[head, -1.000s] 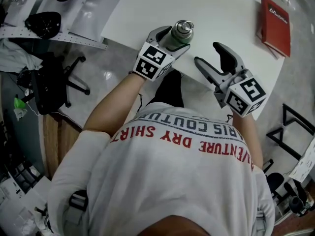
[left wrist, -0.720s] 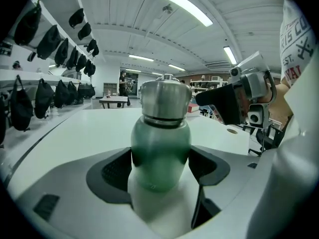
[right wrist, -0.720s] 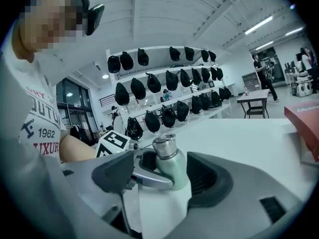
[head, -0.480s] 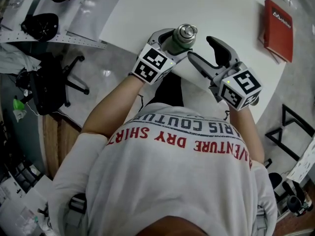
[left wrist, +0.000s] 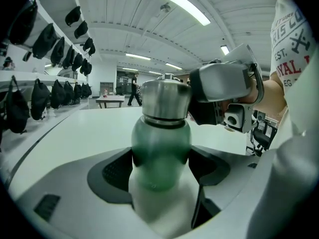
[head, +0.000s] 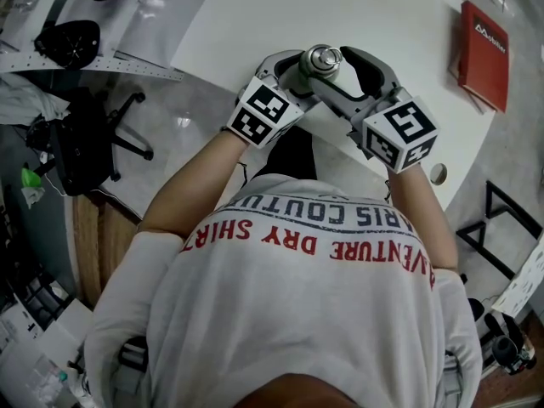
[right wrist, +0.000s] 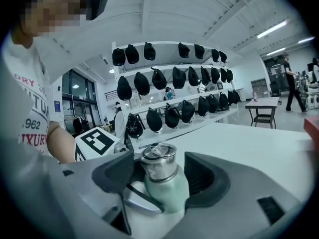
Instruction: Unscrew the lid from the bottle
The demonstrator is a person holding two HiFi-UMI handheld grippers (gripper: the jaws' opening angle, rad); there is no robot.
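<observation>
A green bottle [left wrist: 160, 148] with a steel lid [head: 324, 57] stands near the front edge of the white table [head: 382, 11]. My left gripper [head: 297, 68] is shut on the bottle's body, its dark pads pressed on both sides in the left gripper view. My right gripper [head: 338, 65] has come in from the right and is open, one jaw on each side of the lid [right wrist: 159, 164]. In the right gripper view the left pad lies close to the lid and a small gap shows at the right pad. The bottle's lower part is hidden by the grippers.
A red book [head: 483, 45] lies at the table's far right. A small round hole [head: 438, 173] sits in the tabletop near the right arm. An office chair [head: 89, 147] stands on the floor to the left. Shelves of black caps [right wrist: 169, 78] line the far wall.
My right gripper has swung left from open space beside the bottle until its jaws flank the lid. The left gripper and the bottle have stayed almost still.
</observation>
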